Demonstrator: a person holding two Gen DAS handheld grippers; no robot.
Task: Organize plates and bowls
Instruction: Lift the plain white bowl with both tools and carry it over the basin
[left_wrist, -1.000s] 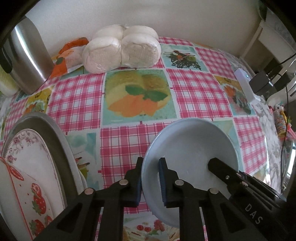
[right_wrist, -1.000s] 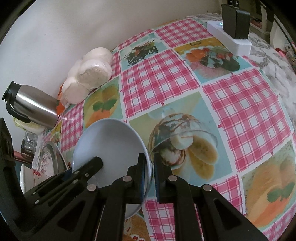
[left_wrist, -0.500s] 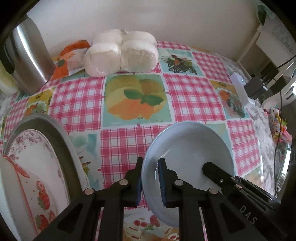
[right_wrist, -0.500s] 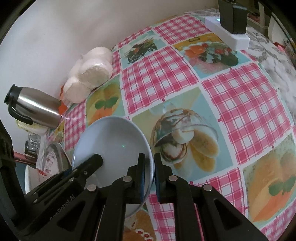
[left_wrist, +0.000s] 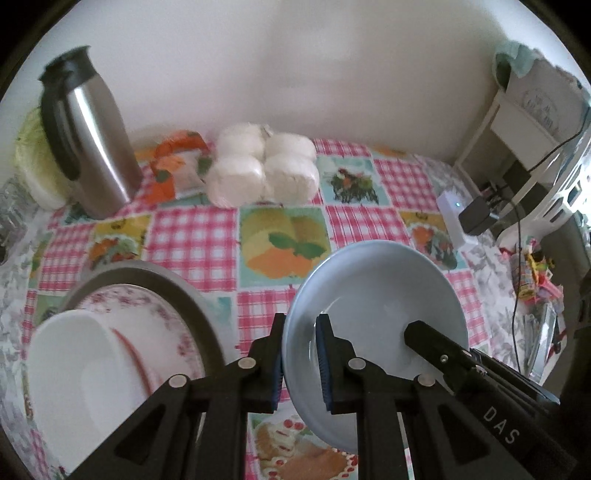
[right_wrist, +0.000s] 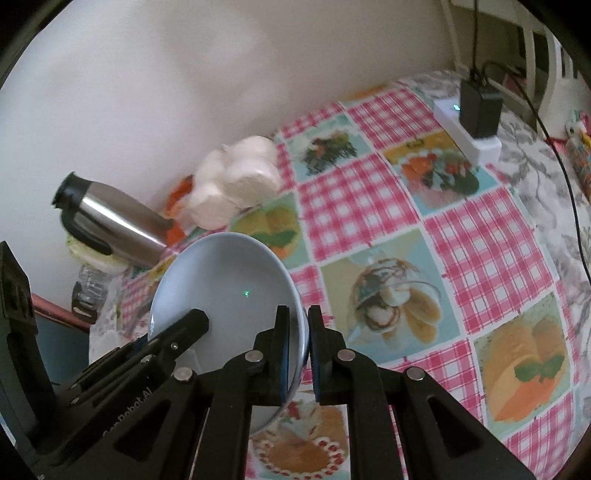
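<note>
The pale blue bowl (left_wrist: 376, 314) has come up off the tabletop (left_wrist: 192, 236) since a second ago, carried level between both tools: the left hand-held gripper (left_wrist: 300, 362) is clamped on its left rim and the right hand-held gripper (right_wrist: 298, 354) on its right rim. It now hangs just right of the stack of plates (left_wrist: 122, 332), which by my reading is where it goes next.

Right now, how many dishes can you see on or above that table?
4, perhaps more hidden: a pale blue bowl held by both grippers, and a stack at left of white bowl, floral plate and grey plate.
</note>
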